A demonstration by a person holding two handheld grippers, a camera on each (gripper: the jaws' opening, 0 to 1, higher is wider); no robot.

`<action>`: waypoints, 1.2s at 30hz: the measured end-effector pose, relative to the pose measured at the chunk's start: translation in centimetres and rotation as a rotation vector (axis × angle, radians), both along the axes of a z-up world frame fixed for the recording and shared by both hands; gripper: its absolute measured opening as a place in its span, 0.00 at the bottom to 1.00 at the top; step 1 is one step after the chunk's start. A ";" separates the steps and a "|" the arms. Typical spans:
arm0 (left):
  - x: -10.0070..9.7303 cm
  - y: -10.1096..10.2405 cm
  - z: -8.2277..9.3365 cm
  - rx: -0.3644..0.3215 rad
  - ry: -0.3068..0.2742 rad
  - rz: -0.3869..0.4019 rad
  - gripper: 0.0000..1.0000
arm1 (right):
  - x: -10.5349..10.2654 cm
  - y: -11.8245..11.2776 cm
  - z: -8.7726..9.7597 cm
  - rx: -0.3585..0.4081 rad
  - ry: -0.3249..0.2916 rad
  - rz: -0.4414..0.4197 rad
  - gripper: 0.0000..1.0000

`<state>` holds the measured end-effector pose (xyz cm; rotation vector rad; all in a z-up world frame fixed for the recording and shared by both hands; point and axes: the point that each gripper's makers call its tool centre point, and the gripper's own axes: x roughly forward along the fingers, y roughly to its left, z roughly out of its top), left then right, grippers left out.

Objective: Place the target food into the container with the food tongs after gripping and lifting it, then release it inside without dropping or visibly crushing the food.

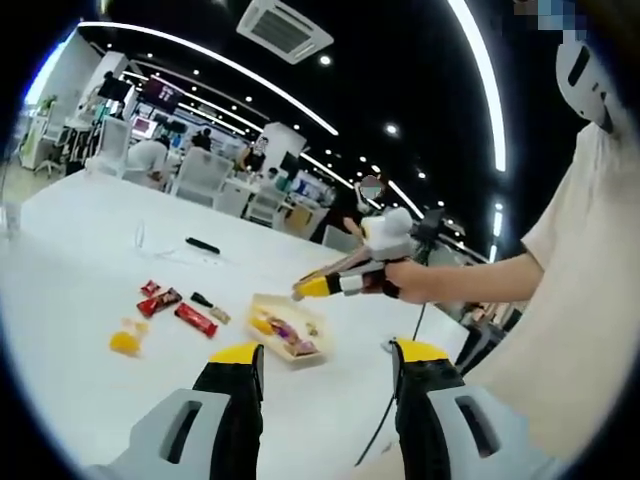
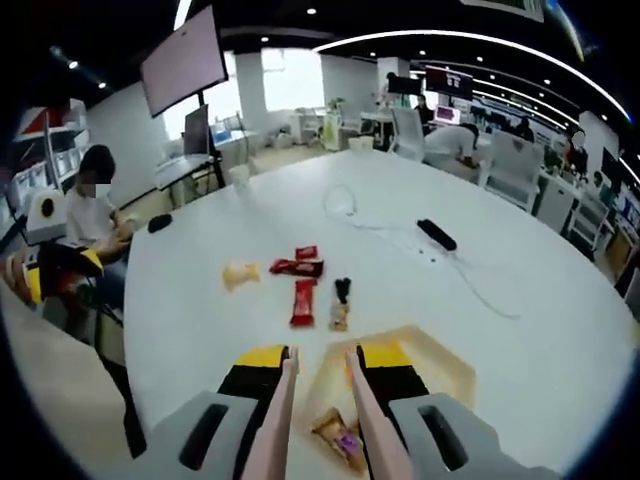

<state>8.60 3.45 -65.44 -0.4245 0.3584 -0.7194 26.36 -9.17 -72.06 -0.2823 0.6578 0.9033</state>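
Observation:
A shallow beige container [image 1: 262, 303] lies on the white table [image 1: 90, 260] with wrapped snacks in it. Left of it are red packets [image 1: 196, 319], a dark packet [image 1: 209, 305] and a yellow snack [image 1: 125, 343]. My left gripper [image 1: 330, 358] stands open and empty near the table's edge. A hand holds my right gripper [image 1: 318, 288] above the container. In the right gripper view my right gripper [image 2: 322, 358] is shut on pink food tongs [image 2: 278, 410], whose arms stand apart. A wrapped candy [image 2: 340, 437] lies in the container [image 2: 445, 365] below them. Red packets [image 2: 302, 300] and the yellow snack [image 2: 238, 273] lie beyond.
A black bar [image 2: 436, 234] and a thin white cable [image 2: 480, 285] lie farther across the table. A person [image 2: 95, 205] sits at the table's left side, close to my left gripper [image 2: 60, 262]. White chairs [image 1: 200, 175] and desks stand behind. A beige-sleeved arm [image 1: 480, 275] reaches in from the right.

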 end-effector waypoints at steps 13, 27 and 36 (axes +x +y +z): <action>-0.2 1.4 0.0 -0.002 0.000 0.034 0.50 | 0.6 2.5 -0.6 -0.060 -0.013 0.092 0.26; -0.3 3.5 0.0 0.026 -0.006 0.115 0.51 | 1.9 4.7 -1.5 -0.068 0.009 0.126 0.26; -0.5 4.2 -0.5 0.018 0.009 0.146 0.52 | 2.7 4.9 -3.1 -0.080 0.040 0.113 0.26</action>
